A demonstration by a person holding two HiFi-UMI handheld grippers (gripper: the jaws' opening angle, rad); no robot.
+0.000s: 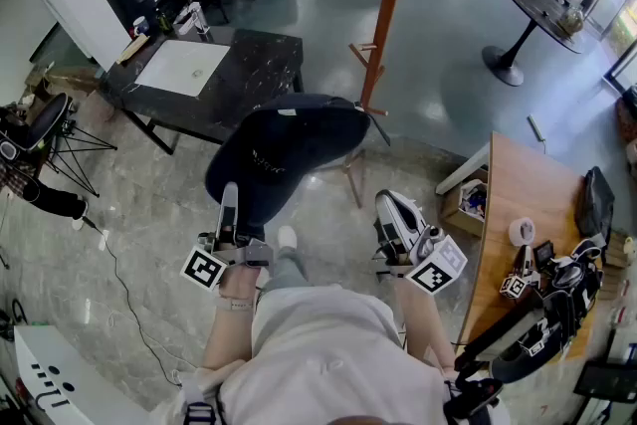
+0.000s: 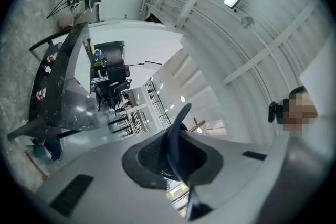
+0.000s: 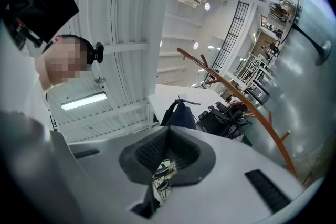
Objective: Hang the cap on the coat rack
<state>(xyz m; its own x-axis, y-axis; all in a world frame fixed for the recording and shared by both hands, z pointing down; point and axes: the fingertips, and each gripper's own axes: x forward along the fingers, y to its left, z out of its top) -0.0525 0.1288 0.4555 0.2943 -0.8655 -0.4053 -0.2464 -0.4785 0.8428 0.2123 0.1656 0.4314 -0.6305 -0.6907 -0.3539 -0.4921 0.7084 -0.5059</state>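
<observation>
Furthest left in the head view is the black marble table (image 1: pixel 261 55) with a white sheet (image 1: pixel 182 67) on it. Next comes my left gripper (image 1: pixel 230 192), its jaws clamped on the edge of the navy cap (image 1: pixel 289 144). The left gripper view (image 2: pixel 176 145) confirms that grip: a thin dark blue edge of the cap (image 2: pixel 181 113) stands pinched between the ribbed pads. It shows nothing of the cap's crown, though, and only a sliver of the rack. From above, the cap is held up off the floor just in front of the table, with its far side against the lowest pegs of the wooden coat rack (image 1: pixel 383 10). I cannot tell whether it touches them. To the right, my right gripper (image 1: pixel 393 204) is apart from the cap. The right gripper view (image 3: pixel 168 136) shows its pads together with nothing between them, and beyond them the cap (image 3: pixel 181 114) and the rack's trunk (image 3: pixel 252 107). A wooden desk (image 1: pixel 513 194) sits far right.
</observation>
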